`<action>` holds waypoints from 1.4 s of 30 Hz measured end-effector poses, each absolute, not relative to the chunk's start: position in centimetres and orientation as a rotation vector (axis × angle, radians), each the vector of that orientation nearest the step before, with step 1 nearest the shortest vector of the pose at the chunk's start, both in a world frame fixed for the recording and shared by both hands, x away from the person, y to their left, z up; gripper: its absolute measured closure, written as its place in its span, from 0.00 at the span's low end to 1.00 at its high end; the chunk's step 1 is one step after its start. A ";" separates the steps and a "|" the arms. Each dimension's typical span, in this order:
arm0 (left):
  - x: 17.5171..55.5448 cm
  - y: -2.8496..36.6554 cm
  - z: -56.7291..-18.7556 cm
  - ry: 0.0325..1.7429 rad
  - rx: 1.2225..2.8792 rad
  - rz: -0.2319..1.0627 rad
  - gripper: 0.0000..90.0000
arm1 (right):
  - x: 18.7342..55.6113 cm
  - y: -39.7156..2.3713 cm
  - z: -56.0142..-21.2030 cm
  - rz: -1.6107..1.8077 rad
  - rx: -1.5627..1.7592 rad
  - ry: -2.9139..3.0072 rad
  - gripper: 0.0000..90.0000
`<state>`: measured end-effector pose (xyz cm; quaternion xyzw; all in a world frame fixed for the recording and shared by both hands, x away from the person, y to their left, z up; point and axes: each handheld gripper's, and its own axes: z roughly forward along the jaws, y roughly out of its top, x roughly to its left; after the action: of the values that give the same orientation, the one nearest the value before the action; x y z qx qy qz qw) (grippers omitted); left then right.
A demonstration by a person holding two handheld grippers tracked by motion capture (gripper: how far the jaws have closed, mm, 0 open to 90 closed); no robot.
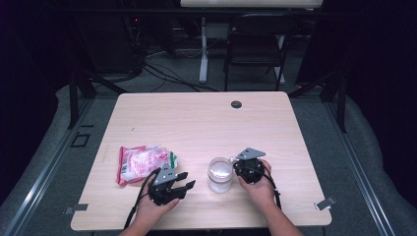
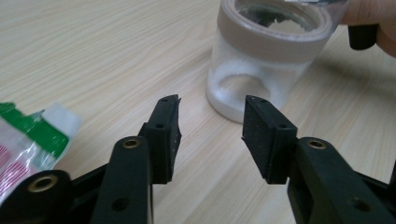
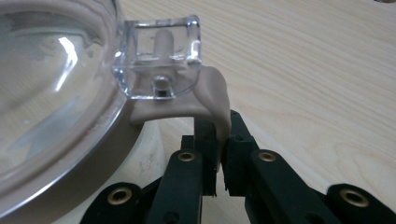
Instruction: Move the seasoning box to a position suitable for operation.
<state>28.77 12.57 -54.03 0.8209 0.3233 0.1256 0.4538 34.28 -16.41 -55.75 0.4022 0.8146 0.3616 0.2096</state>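
Two grippers flank the jar (image 1: 220, 174) at lower centre: right gripper (image 3: 218, 140) clamped on its beige tab (image 3: 212, 100), left gripper (image 2: 212, 123) fingers apart, jar directly ahead.

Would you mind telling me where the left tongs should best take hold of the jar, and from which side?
Grip the jar round its clear body below the tan lid band, coming level from the left tongs' side. It stands upright, and the right tongs already pinch the lid's tab on the far side.
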 end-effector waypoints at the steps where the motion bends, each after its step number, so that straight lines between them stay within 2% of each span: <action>1: 28.8 12.4 -54.0 0.786 2.031 0.308 0.59 | 34.0 -16.4 -55.7 0.996 1.133 2.250 0.96; 10: 29.1 10.8 -53.3 0.755 2.021 0.286 0.57 | 31.2 -16.2 -55.7 0.935 1.249 2.155 0.95; 15: 29.8 10.5 -52.4 0.773 2.038 0.303 0.58 | 29.3 -16.2 -55.1 0.891 1.235 2.198 0.86; 19: 29.9 10.9 -52.1 0.775 2.054 0.296 0.62 | 27.8 -16.3 -54.9 0.910 1.237 2.223 0.85; 21: 29.9 11.2 -52.0 0.772 2.052 0.302 0.63 | 27.3 -16.1 -54.7 0.907 1.218 2.242 0.79; 25: 30.1 11.4 -51.9 0.776 2.037 0.294 0.66 | 26.8 -16.2 -54.6 0.931 1.216 2.249 0.77; 29: 30.2 11.5 -52.1 0.773 2.038 0.286 0.72 | 25.9 -17.2 -53.5 0.993 1.234 2.240 0.76; 31: 30.2 11.5 -52.1 0.779 2.032 0.287 0.74 | 25.6 -18.1 -52.4 1.051 1.257 2.215 0.71; 40: 30.2 11.5 -52.3 0.789 2.022 0.255 0.78 | 24.6 -18.8 -50.6 1.184 1.226 2.125 0.71; 42: 30.2 11.5 -52.3 0.797 2.023 0.254 0.79 | 24.7 -18.7 -50.7 1.183 1.243 2.110 0.74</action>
<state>30.19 11.48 -52.33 0.8213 0.3236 0.1033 0.4584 24.71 -18.66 -50.66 0.4470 0.7586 0.4253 0.2091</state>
